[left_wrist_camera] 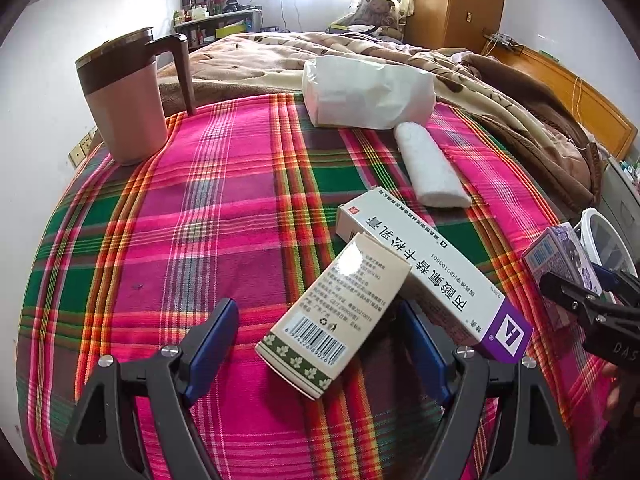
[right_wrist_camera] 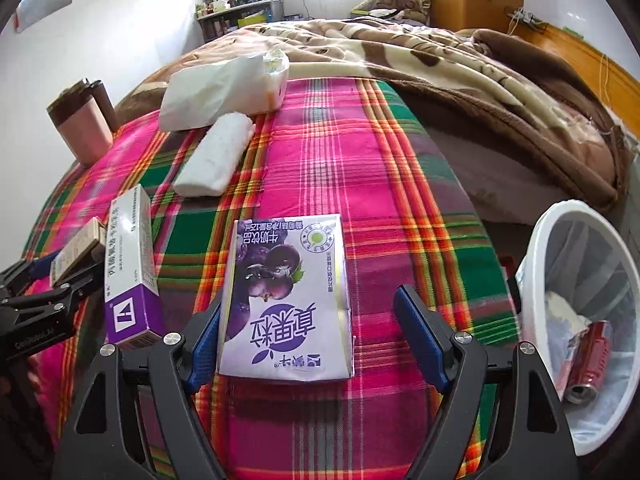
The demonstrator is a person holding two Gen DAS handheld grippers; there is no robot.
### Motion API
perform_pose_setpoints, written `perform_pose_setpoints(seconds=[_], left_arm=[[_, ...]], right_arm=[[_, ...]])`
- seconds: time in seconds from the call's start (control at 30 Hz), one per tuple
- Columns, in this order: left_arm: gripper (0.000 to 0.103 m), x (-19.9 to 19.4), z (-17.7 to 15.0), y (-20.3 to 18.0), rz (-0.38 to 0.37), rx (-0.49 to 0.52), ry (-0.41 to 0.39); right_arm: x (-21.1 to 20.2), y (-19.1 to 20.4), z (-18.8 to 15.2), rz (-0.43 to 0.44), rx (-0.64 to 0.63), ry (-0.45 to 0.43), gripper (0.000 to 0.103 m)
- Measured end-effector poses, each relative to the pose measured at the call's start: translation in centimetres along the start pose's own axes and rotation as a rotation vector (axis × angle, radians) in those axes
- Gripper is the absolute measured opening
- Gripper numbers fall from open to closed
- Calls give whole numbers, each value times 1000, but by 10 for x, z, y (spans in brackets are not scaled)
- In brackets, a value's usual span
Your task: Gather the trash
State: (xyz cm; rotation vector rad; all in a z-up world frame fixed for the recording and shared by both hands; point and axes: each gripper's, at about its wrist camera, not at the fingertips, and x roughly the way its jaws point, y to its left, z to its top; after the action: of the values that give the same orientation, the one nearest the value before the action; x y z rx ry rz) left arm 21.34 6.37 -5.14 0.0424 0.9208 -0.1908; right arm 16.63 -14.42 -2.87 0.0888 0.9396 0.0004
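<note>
Left claw point(left_wrist_camera: 316, 344) spread wide, small beige box point(left_wrist_camera: 334, 316) between its pads, untouched; box leans on the long white-purple box point(left_wrist_camera: 436, 276), long axis running away up-right. Closing could tip it off.

Right claw point(right_wrist_camera: 308, 340) spread around the purple milk carton point(right_wrist_camera: 286, 300), flat on the plaid bed, lengthwise away from you. Bin point(right_wrist_camera: 560, 240) at right.

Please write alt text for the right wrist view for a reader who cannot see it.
The right hand-held gripper is open around a purple milk drink carton lying on a pink-and-green plaid cloth. To the right stands a white bin holding a crushed red can.
</note>
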Motion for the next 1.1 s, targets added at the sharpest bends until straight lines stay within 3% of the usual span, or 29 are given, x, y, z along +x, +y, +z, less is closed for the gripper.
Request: perform_pose_setpoints(seconds=[0.13, 0.23, 0.43, 0.53, 0.6, 1.1], left_arm=[[82, 3, 2, -1, 3, 0, -1], [76, 3, 3, -2, 2, -3, -4], [48, -1, 2, -6, -1, -3, -4], [38, -3, 1, -7, 0, -7, -3], [36, -5, 0, -8, 8, -9, -9], [35, -36, -7, -24, 25, -22, -69]], right_arm=[[-2, -3, -1, -23, 0, -13, 81], [-5, -4, -1, -13, 2, -27, 81], [-7, -9, -5, 11, 20, -34, 80], [-9, -12, -6, 15, 29, -41, 70], [-10, -13, -7, 17, 36, -43, 58], [-30, -30, -12, 40, 70, -95, 58]])
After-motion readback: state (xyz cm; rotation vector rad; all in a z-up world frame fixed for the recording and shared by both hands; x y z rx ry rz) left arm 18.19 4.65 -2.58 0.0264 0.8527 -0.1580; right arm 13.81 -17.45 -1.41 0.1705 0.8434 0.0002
